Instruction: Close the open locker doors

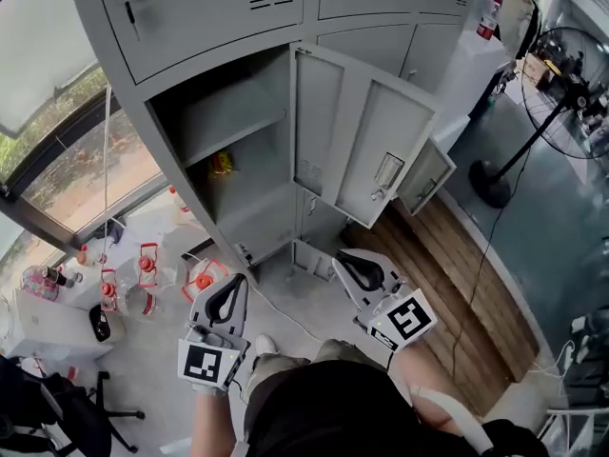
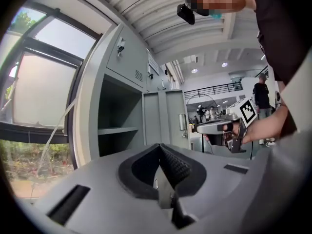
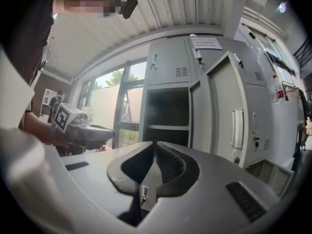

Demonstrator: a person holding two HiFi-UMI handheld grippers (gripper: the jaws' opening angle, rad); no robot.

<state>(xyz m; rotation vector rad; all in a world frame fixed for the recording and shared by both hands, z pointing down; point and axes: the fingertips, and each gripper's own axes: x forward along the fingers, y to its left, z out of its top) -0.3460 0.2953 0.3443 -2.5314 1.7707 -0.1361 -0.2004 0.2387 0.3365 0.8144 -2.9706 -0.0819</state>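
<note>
A grey locker bank fills the head view. One tall compartment (image 1: 238, 150) stands open, with a shelf and a small yellow thing (image 1: 222, 163) inside. Its door (image 1: 366, 131) hangs swung out to the right, handle facing me. Further right, a smaller door (image 1: 425, 174) is also ajar. My left gripper (image 1: 228, 288) and right gripper (image 1: 354, 263) are held low in front of the lockers, apart from both doors. Each is shut with nothing between its jaws. The left gripper view shows its gripper (image 2: 159, 147) facing the open compartment; the right gripper view shows its gripper (image 3: 155, 144) below the open door (image 3: 222, 111).
A standing fan (image 1: 561, 74) is at the right, beside a wooden floor strip (image 1: 457, 284). Red-capped containers (image 1: 147, 269) and a white cable lie on the floor at left, under a window. A black chair (image 1: 86, 407) sits at the lower left.
</note>
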